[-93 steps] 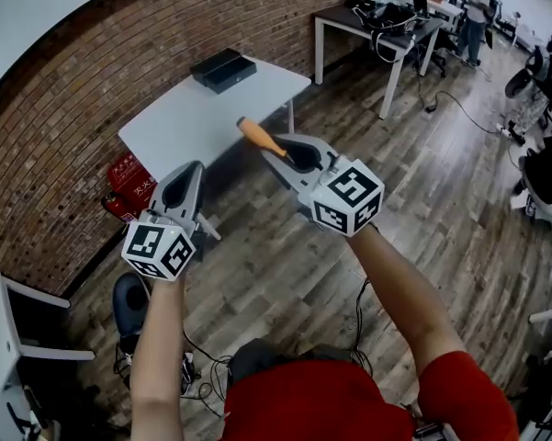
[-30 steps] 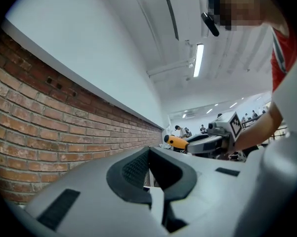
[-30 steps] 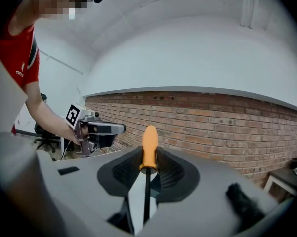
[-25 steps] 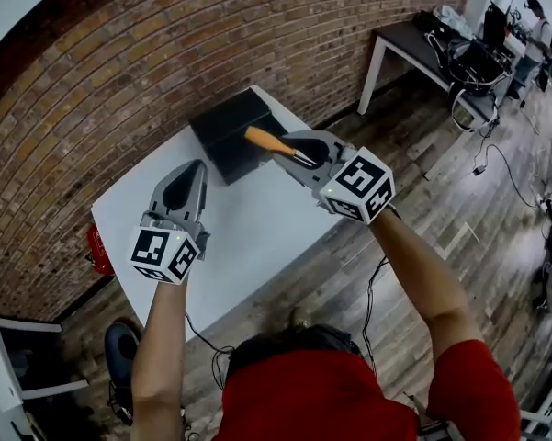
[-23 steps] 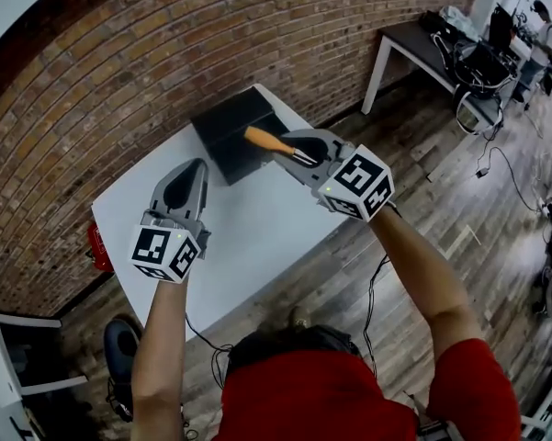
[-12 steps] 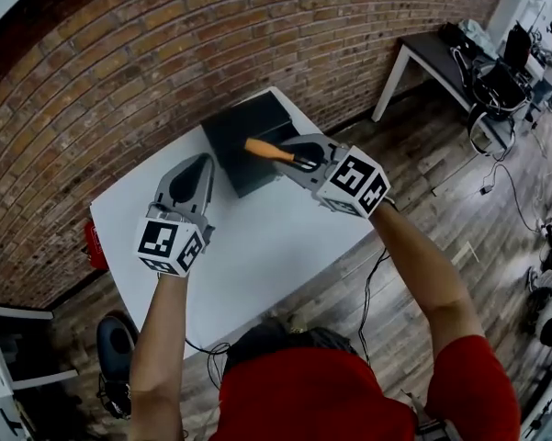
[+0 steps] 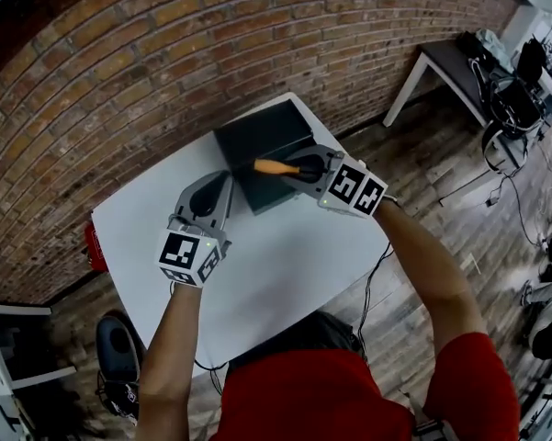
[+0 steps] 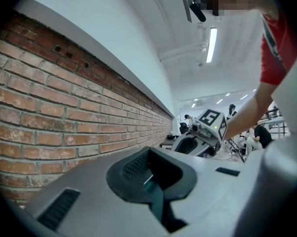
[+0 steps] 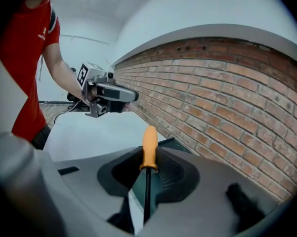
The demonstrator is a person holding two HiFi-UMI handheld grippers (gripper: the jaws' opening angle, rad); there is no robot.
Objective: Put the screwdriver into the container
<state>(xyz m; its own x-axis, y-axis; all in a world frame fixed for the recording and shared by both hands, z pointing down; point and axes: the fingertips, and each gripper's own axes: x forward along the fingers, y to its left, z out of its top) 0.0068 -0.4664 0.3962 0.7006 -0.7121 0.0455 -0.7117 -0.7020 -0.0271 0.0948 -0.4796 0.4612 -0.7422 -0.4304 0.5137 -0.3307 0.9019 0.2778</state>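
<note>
The brick wall [image 7: 165,53] runs behind the white bench [image 7: 285,265]. The dark container [image 7: 257,134], which looks like a shallow open-topped box, sits on the bench's far part close to that wall.

The left gripper [image 7: 219,187] hovers over the bench just beside the container's near left corner. Its fingers are drawn almost together with nothing between them.

The right gripper [image 7: 305,165] hangs above the container's near edge, its fingers clamped on the dark shaft of the screwdriver [image 7: 276,166]. The orange handle sticks out forward over the box, and the tip points back into the gripper body.

The step in hand appears to be the final carry and release. Because the grip is on the shaft, the handle will likely drop first once the fingers part. The whole tool should therefore be over the interior, not straddling the near rim.

Moving a little farther toward the wall, turning the tool along the box's longer side and coming down low before letting go should keep it from bouncing or rolling out. The fingers should part only when the handle is close to the floor of the box.

The left gripper is best kept clear, or could steady the container's rim if it seems light.
</note>
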